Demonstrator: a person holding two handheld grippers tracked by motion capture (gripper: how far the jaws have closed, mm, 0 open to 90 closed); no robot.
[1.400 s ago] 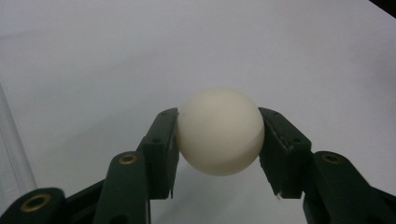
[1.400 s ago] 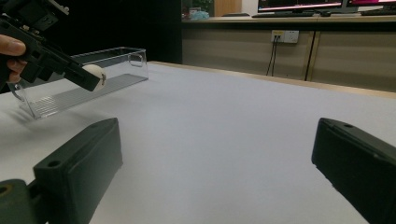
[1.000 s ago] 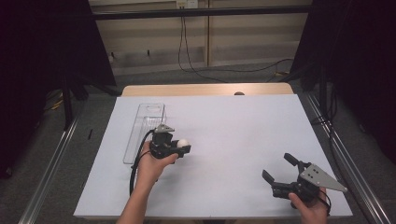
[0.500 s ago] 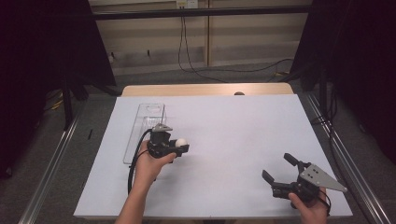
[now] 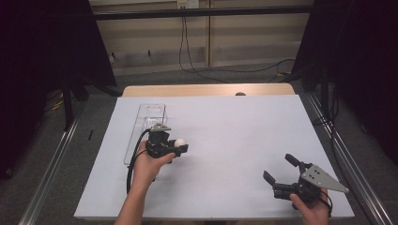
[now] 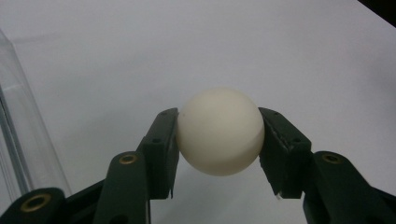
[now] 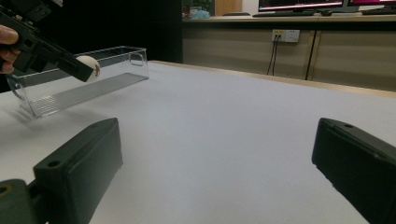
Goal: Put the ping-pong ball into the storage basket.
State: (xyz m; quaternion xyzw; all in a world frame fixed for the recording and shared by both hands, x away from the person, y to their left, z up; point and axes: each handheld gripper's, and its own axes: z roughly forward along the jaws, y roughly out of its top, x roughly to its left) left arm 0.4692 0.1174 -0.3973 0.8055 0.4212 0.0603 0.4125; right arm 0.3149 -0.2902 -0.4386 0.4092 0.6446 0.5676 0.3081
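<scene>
A white ball [image 6: 220,130] sits clamped between the black pads of my left gripper [image 6: 219,149], held a little above the white table sheet. From above, the left gripper [image 5: 180,146] with the ball [image 5: 180,142] hovers just right of a clear plastic tray [image 5: 143,136]. My right gripper [image 5: 280,169] rests near the front right of the table, jaws wide apart with nothing between them. Its own camera looks across the sheet between its fingers [image 7: 79,168] toward the tray [image 7: 79,86] and the held ball [image 7: 89,66].
The white sheet [image 5: 234,136] covers most of the wooden table. Dark curtains stand at both sides, and metal rails [image 5: 51,164] run along the table's left and right edges. Cables hang on the back wall.
The left gripper with the ball has shifted very slightly; otherwise nothing has visibly changed.
</scene>
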